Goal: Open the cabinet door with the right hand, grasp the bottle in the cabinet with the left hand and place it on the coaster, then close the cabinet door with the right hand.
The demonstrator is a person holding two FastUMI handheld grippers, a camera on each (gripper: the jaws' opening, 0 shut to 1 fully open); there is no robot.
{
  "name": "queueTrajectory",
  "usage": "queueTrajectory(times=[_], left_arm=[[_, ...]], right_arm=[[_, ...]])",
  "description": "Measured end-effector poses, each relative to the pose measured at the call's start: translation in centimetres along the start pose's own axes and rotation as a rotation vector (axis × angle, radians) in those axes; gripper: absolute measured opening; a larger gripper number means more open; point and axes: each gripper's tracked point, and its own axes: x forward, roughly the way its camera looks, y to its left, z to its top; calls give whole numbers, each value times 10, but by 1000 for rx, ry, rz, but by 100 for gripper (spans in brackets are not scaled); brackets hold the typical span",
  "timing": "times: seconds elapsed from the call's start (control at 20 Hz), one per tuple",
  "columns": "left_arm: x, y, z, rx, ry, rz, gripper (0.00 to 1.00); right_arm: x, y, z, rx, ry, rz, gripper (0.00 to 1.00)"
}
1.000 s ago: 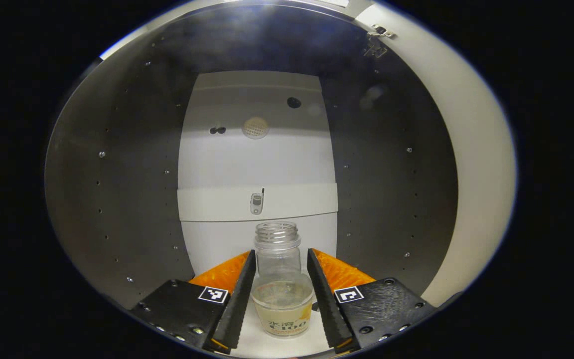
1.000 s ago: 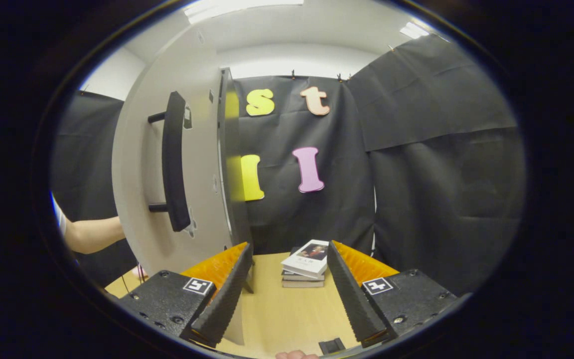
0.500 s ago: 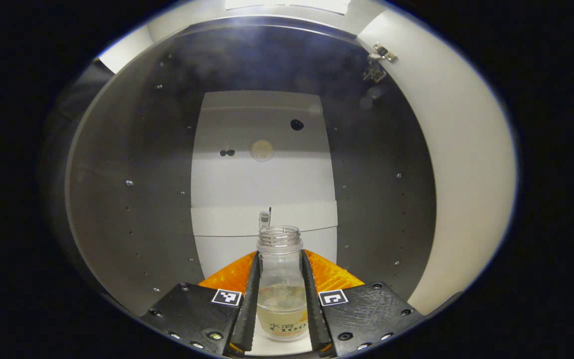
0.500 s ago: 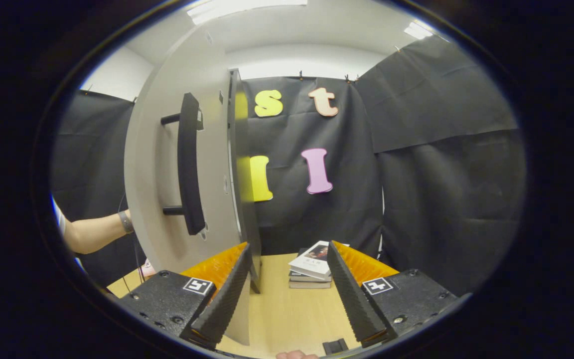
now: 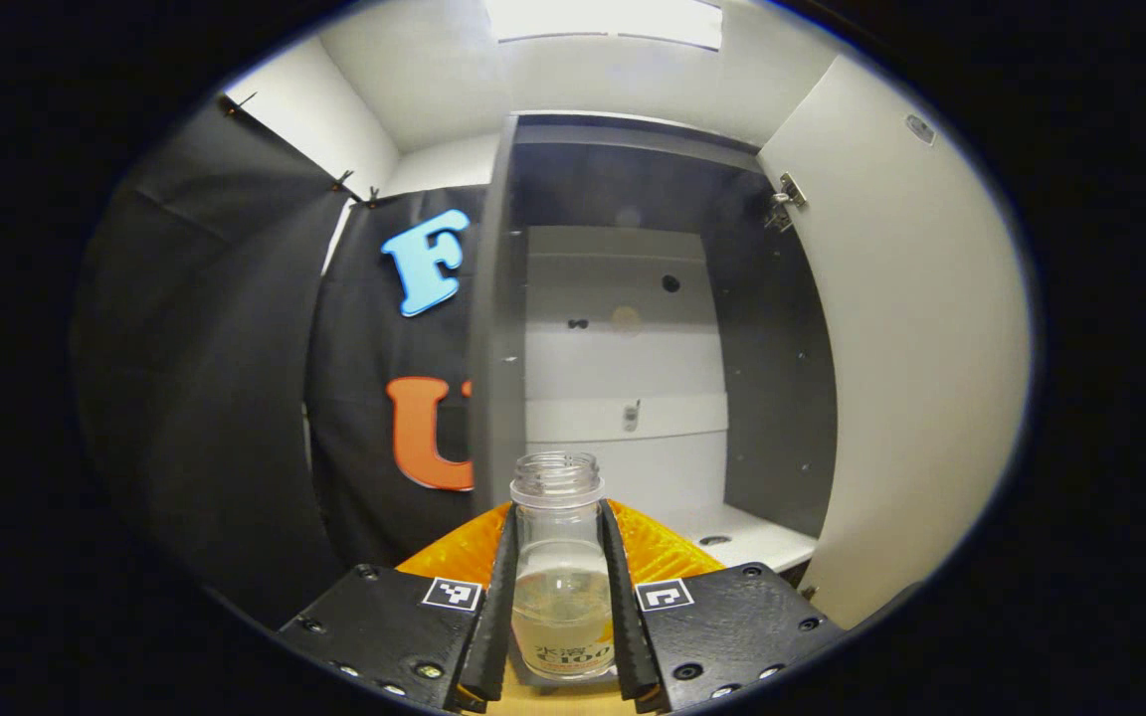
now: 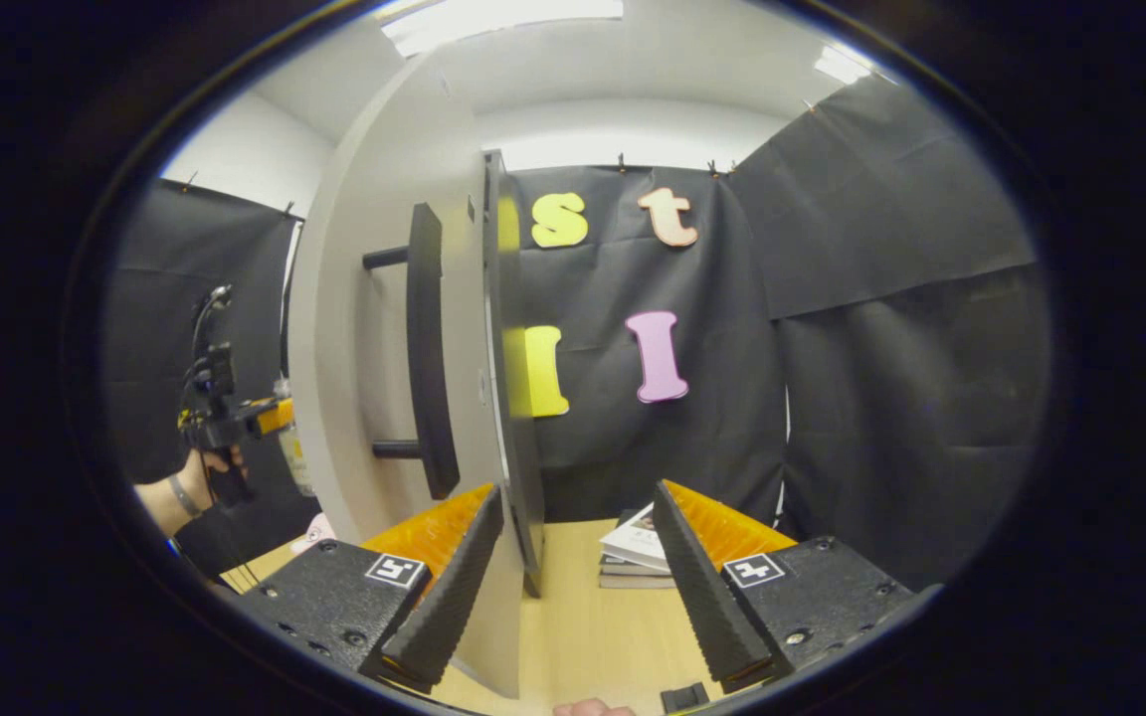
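Between the left tool's (image 5: 558, 597) fingers, an uncapped, labelled bottle (image 5: 561, 587).

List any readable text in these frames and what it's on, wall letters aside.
Label on the bottle: print partly hidden and blurred, not readable.
Cover of the top book: text too small to read.
Marker squares on the left claw and right claw: coded patterns, no words.

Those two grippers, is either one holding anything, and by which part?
The left gripper holds the bottle, its fingers pressing both sides of the body below the open neck. The right gripper is open, holding nothing.
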Motion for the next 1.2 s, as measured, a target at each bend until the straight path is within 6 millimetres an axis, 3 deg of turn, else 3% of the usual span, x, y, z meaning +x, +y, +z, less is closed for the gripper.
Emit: queueTrajectory(times=[0.25,0.45,0.6,0.85,1.2], left_arm=[[-58,53,-78,26,46,151,42],[-100,81,-136,33,26,300,42],[-121,82,-174,90,9,361,41],[-132,68,-232,125,42,381,42],[-129,57,-261,134,71,364,42]], right_arm=[[-6,-10,-2,-63,23,-25,94],[-10,-13,-2,-40,32,-56,94],[-11,-9,3,8,23,-69,95],[-12,-18,9,14,6,-133,94],[-24,-34,7,-10,29,-220,94]])
